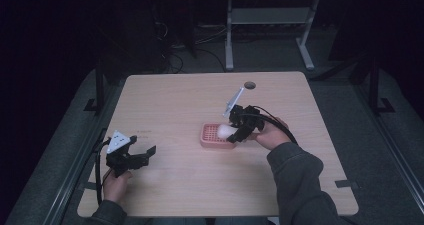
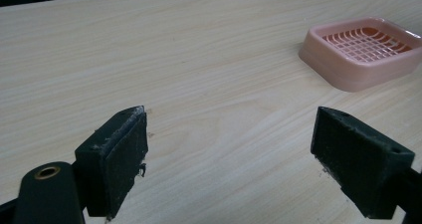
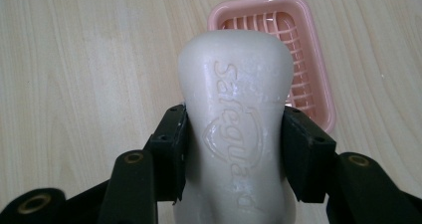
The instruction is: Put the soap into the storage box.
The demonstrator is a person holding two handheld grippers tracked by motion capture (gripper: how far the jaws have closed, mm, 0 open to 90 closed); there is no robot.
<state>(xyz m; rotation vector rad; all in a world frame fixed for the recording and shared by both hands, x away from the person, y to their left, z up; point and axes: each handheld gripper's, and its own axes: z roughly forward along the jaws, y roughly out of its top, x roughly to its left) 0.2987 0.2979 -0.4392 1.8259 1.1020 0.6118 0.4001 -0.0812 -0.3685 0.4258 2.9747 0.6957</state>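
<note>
— What is your right gripper [image 3: 234,134] doing?

— Its jaws are clamped on the white bar of soap [image 3: 236,129], one pad on each long side. You hold the bar lengthwise, its embossed face toward the gripper's camera, its rounded end pointing away from you.

— And where does that put the soap?

— In the high view your right gripper [image 1: 240,127] has the soap [image 1: 225,131] above the pink soap dish [image 1: 210,140], off the dish's grid. In the right gripper view the pink soap dish [image 3: 308,64] lies just beyond and beneath the bar's far end.

— Your left gripper?

— Your left gripper [image 2: 229,149] is released: the two black pads stand wide apart over bare wood. In the high view it [image 1: 131,157] sits near the table's [image 1: 175,95] left front, well apart from the dish. Its own view has the dish [image 2: 363,52] off to the upper right.
</note>
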